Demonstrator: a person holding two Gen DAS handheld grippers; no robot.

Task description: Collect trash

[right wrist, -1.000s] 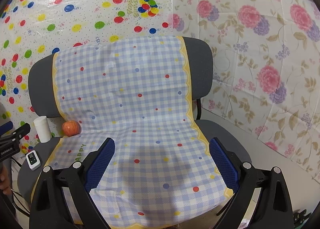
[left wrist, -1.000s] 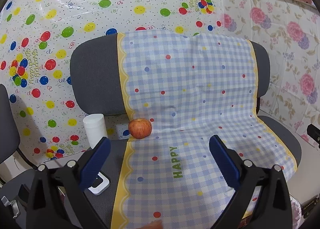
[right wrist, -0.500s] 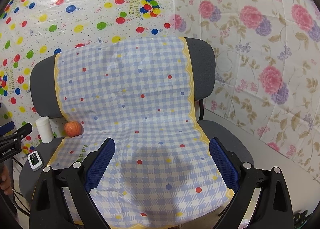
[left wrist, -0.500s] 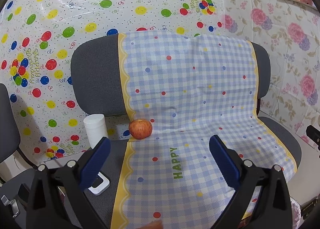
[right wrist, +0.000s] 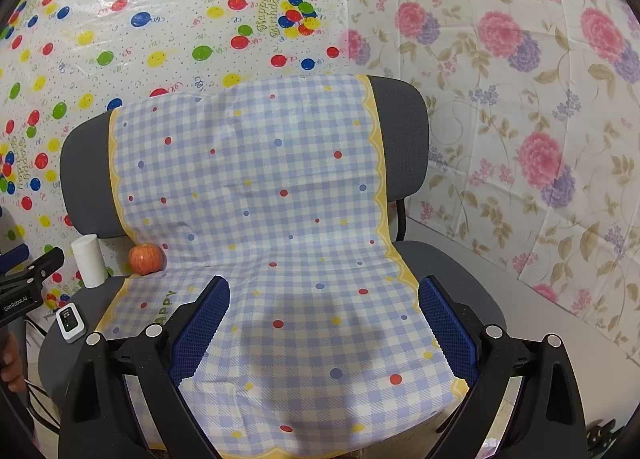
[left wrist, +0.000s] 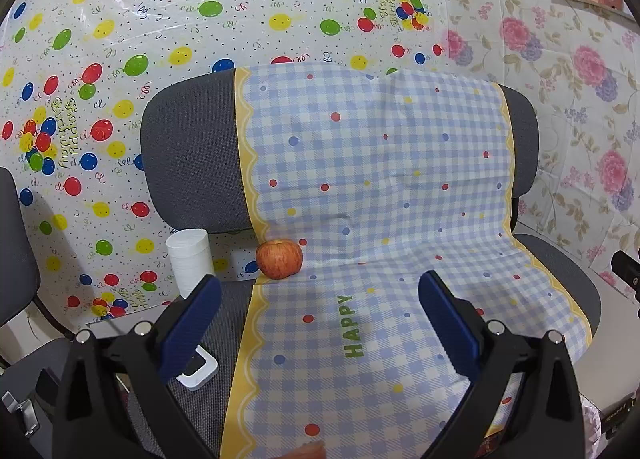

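Left wrist view shows our left gripper (left wrist: 319, 301) with its blue pads spread wide and nothing between them, above a grey office chair (left wrist: 188, 155) draped in a blue gingham cloth (left wrist: 380, 187). A small white device (left wrist: 199, 371) lies on the bare seat near the left pad. Farther back, a red apple (left wrist: 279, 259) sits at the cloth's yellow edge, with a white paper cup (left wrist: 190, 261) just beside it. Our right gripper (right wrist: 324, 305) is likewise spread and empty over the cloth.
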